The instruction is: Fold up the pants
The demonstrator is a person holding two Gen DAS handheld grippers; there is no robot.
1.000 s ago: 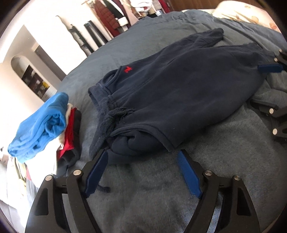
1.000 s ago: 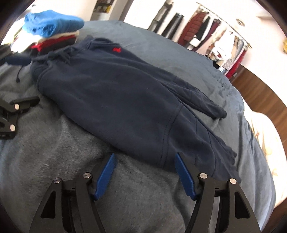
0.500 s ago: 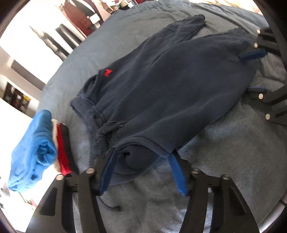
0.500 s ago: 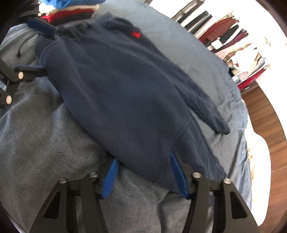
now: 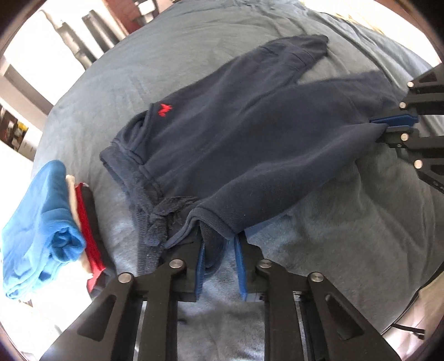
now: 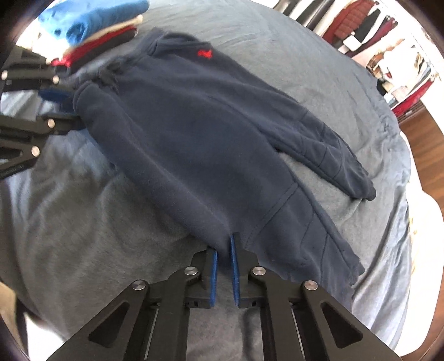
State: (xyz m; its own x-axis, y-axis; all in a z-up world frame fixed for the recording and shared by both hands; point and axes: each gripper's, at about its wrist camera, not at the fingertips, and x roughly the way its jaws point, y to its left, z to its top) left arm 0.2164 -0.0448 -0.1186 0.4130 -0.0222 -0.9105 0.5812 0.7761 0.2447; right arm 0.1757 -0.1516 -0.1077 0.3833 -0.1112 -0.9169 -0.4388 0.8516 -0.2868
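Note:
Navy sweatpants point(image 5: 236, 144) with a small red logo lie lengthwise on a grey-blue bed cover point(image 5: 347, 244), one leg folded over the other. My left gripper point(image 5: 219, 250) is at the waistband end, its jaws closing with a thick fold of waistband pinched between the blue pads. My right gripper point(image 6: 224, 258) is at the near edge of the leg end of the pants point(image 6: 194, 138), its jaws closing tight on the fabric edge. Each gripper shows in the other's view, the right point(image 5: 388, 125) and the left point(image 6: 55, 102). The gripped edges are raised off the cover.
A stack of folded clothes point(image 5: 47, 222) with a blue piece on top sits beside the waistband, also seen in the right wrist view point(image 6: 91, 25). Hanging garments point(image 6: 388, 41) line the far wall. Wooden floor point(image 6: 421, 133) shows past the bed's edge.
Both grippers moved in over the near edge of the pants and went from wide open to pinched on the fabric. Both rose, lifting that edge.

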